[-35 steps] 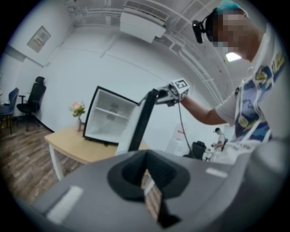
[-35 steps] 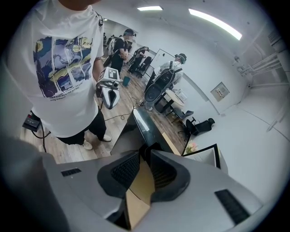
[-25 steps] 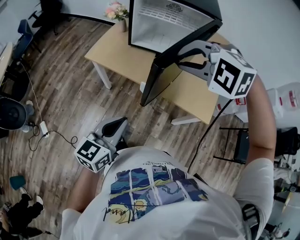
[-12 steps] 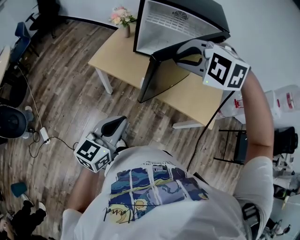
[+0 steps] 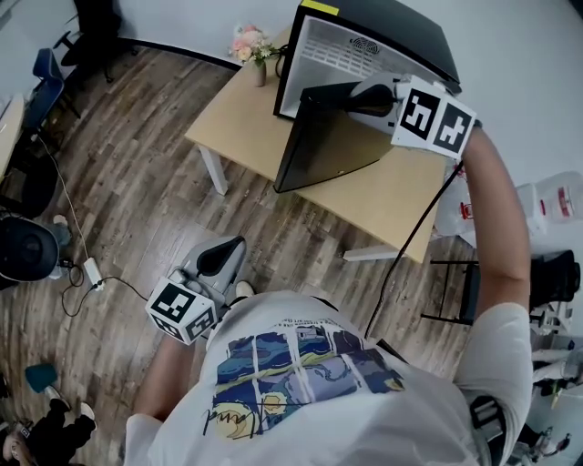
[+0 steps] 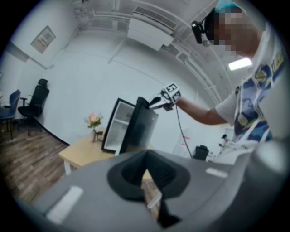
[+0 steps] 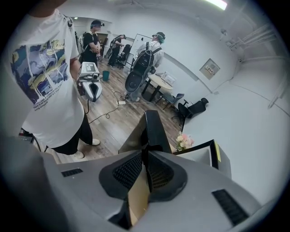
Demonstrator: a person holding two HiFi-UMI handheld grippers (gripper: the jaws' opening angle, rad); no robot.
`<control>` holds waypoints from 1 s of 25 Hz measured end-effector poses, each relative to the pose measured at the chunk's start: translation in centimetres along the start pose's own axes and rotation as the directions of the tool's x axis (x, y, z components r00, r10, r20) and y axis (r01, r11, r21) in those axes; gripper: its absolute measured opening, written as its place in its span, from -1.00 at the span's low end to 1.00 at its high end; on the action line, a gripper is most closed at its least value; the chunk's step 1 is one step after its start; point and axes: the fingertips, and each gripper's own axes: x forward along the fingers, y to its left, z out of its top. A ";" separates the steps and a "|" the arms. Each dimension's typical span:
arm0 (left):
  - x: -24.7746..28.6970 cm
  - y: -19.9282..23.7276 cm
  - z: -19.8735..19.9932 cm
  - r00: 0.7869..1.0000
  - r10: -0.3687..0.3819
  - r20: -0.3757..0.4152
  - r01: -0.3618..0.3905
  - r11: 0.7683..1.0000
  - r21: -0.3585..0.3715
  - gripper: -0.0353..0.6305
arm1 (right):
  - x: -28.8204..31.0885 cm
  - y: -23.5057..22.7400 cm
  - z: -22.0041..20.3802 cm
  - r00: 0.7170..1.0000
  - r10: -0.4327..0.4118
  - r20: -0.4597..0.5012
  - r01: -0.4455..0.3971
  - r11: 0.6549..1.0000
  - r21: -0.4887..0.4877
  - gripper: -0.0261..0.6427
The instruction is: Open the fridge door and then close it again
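Note:
A black mini fridge (image 5: 383,27) stands on a light wooden table (image 5: 246,118), its white inside showing. Its black door (image 5: 332,146) hangs partly open, swung out to the left. My right gripper (image 5: 346,96) is shut on the door's top edge. In the right gripper view the jaws (image 7: 145,156) pinch that thin edge of the door (image 7: 152,131), with the fridge (image 7: 204,156) behind it. My left gripper (image 5: 219,258) hangs low beside the person's body, shut and with nothing in it. From the left gripper view the fridge (image 6: 115,129) is far off.
A vase of pink flowers (image 5: 253,45) stands on the table's far corner. Cables and a power strip (image 5: 91,271) lie on the wood floor at left, near a round black fan (image 5: 23,246). A black stool (image 5: 465,282) and white containers (image 5: 556,200) are at right. Several people (image 7: 147,54) stand across the room.
The door has swung closer to the fridge, covering more of the white inside, with my right gripper still on its top edge. The left gripper has stayed low by the body.

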 end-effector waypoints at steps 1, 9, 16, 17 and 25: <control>-0.4 0.3 0.0 1.000 0.000 0.000 0.000 1.000 0.000 -0.87 | 0.3 -0.3 0.1 1.000 -0.001 -0.005 0.001 1.000 0.010 -0.80; -2.3 2.5 0.6 1.000 0.006 0.006 -0.006 1.000 0.012 -0.87 | 2.0 -3.6 0.1 0.999 -0.019 -0.040 0.022 0.996 0.091 -0.81; -3.6 3.8 0.5 1.000 0.024 0.010 -0.024 1.000 0.008 -0.87 | 3.3 -6.7 -0.2 0.998 -0.043 -0.049 0.051 0.985 0.165 -0.81; -3.8 4.0 0.4 1.000 0.027 0.010 -0.027 1.000 0.007 -0.87 | 3.5 -7.1 -0.3 0.998 -0.047 -0.052 0.055 0.983 0.175 -0.81; -4.7 5.1 0.2 0.998 0.061 0.017 -0.061 0.998 -0.007 -0.87 | 4.9 -10.2 -1.1 0.996 -0.068 -0.057 0.080 0.968 0.240 -0.81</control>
